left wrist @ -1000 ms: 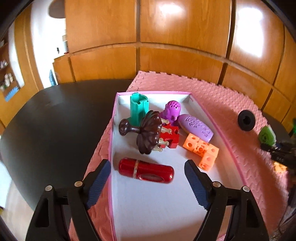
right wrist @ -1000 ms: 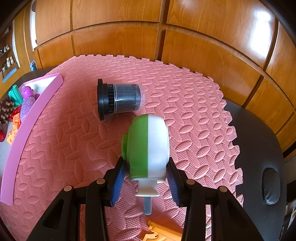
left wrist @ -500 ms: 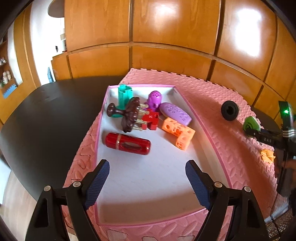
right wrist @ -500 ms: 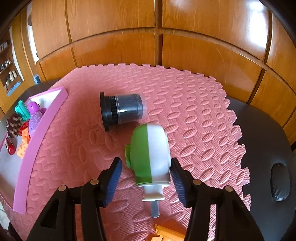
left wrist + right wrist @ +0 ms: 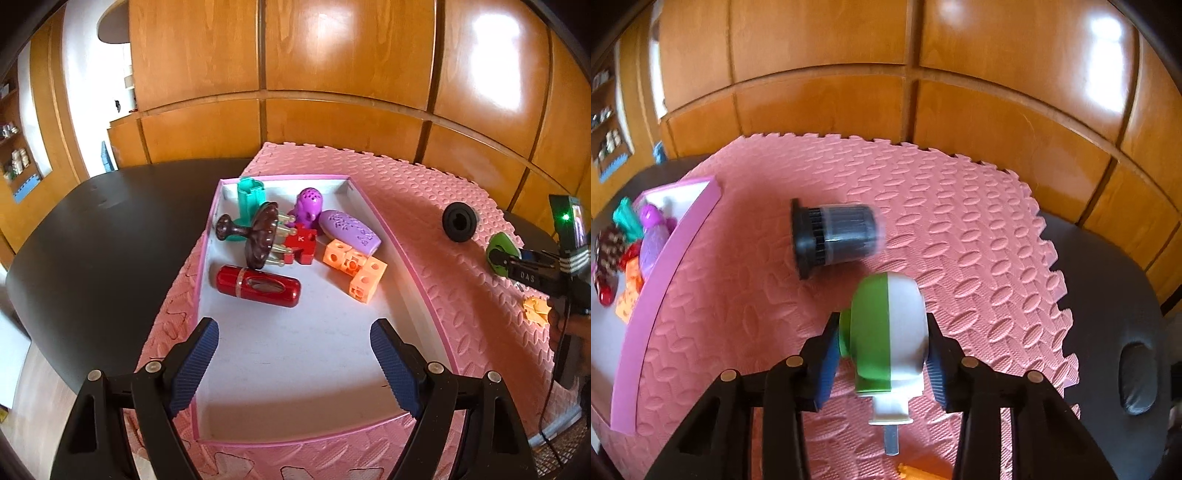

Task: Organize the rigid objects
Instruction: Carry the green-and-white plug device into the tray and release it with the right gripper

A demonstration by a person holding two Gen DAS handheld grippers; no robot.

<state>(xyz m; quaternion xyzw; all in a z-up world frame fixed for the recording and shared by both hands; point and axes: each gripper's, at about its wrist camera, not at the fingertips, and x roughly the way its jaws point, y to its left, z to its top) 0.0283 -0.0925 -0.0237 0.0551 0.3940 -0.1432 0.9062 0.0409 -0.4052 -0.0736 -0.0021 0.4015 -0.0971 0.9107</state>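
My right gripper (image 5: pixel 882 354) is shut on a green and white wheel-shaped toy (image 5: pixel 886 332) and holds it over the pink foam mat (image 5: pixel 960 229). A black ribbed cylinder (image 5: pixel 834 236) lies on its side just beyond it. My left gripper (image 5: pixel 291 365) is open and empty above the near end of the pink-rimmed tray (image 5: pixel 421 288). The tray holds a red capsule (image 5: pixel 258 286), a brown mushroom-shaped piece (image 5: pixel 258 236), an orange cube block (image 5: pixel 354 266), a purple oval (image 5: pixel 349 232), a purple figure (image 5: pixel 309 206), a teal piece (image 5: pixel 250 199) and a red puzzle piece (image 5: pixel 303 245).
The mat lies on a dark table (image 5: pixel 92 251) backed by wood panelling. In the left wrist view the black cylinder (image 5: pixel 458 221), the green toy (image 5: pixel 500 251) in the right gripper and a small orange piece (image 5: pixel 535 308) show at the right. The tray's edge (image 5: pixel 665 266) shows left in the right wrist view.
My right gripper has closed on the green and white toy and lifted it slightly. My left gripper has pulled back from the red capsule towards the tray's near end.
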